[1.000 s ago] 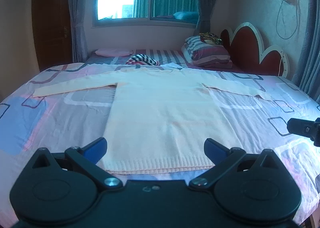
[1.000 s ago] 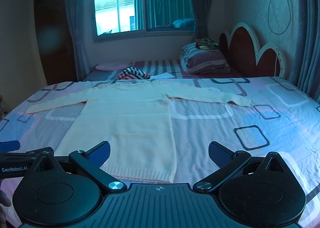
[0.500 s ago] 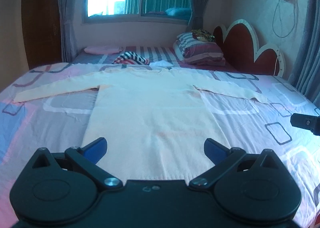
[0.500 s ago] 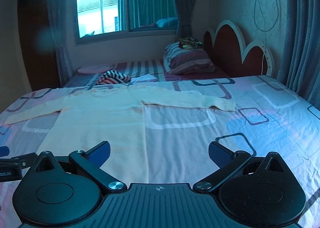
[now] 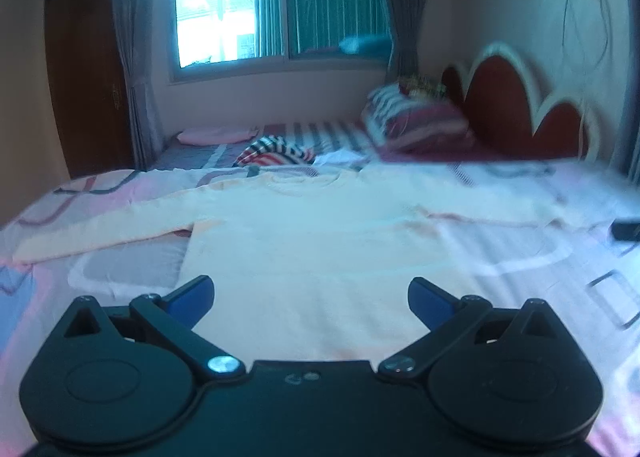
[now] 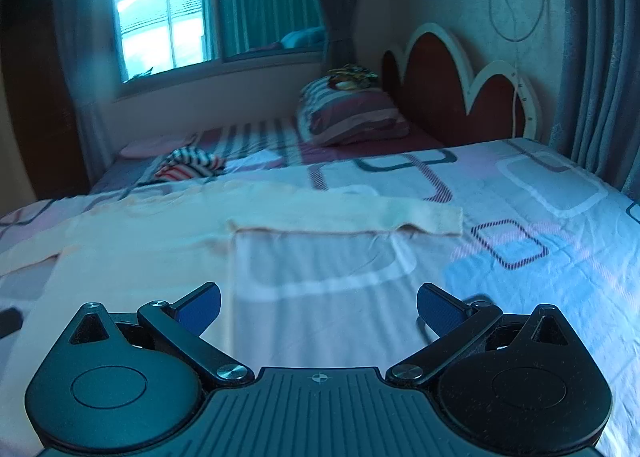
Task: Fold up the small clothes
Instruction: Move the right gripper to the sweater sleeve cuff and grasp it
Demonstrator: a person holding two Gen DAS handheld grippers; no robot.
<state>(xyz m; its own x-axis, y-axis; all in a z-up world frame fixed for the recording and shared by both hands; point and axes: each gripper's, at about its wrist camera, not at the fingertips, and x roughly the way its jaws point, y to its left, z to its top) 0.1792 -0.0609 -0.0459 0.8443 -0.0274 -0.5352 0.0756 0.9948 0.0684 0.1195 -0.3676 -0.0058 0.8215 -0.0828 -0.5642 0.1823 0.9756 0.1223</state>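
**A:** Bedroom light comes from the window at the far wall, and your work surface is the bed with its patterned sheet. Where does the sweater lie for you?

**B:** Flat on the bed, straight ahead of your left tool — the body runs away from that tool toward the neckline, and both sleeves stretch out sideways. You hold nothing yet: the left tool is spread wide, and so is the right tool.

**A:** And from the right tool?

**B:** The sweater's body sits ahead and off to its left; what lies nearest in front is the right sleeve, its long axis running across your view, cuff end farthest to the right. That sleeve is the one relation to mind — your right tool is the nearer one to it, your left tool the nearer to the other sleeve.

**A:** So, the opening fold?

**B:** Likely a sleeve brought inward over the body. You'd reach forward and slightly right to the cuff, then carry it leftward along the sleeve's own axis. Nothing is folded so far. The striped garment and pillow beyond the neckline lie well apart from your path.
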